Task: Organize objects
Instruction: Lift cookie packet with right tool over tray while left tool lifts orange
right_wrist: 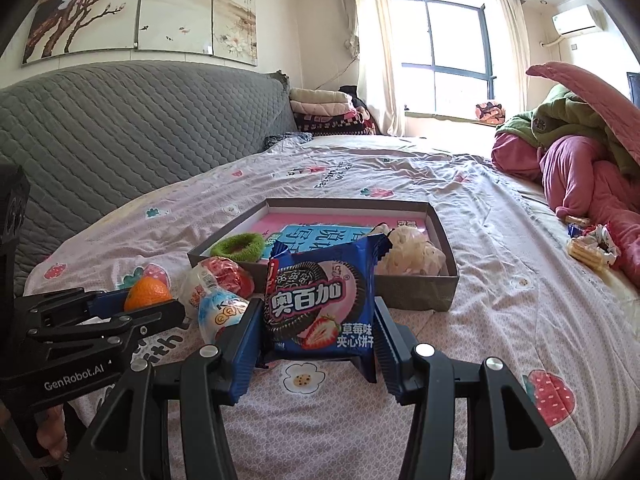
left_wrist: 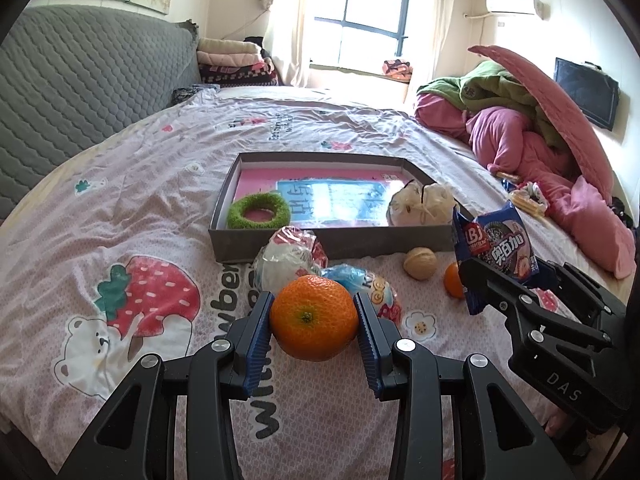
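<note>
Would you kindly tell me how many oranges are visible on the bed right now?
2. One orange is clamped in the left tongs; a second orange lies on the bedspread beside the walnut, partly hidden behind the right tongs. Others may be hidden behind the snack packets.

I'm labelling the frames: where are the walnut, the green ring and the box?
walnut [left_wrist: 419, 263], left wrist view, shell middle
green ring [left_wrist: 258, 211], left wrist view, front band
box [left_wrist: 272, 246], left wrist view, near wall
</note>
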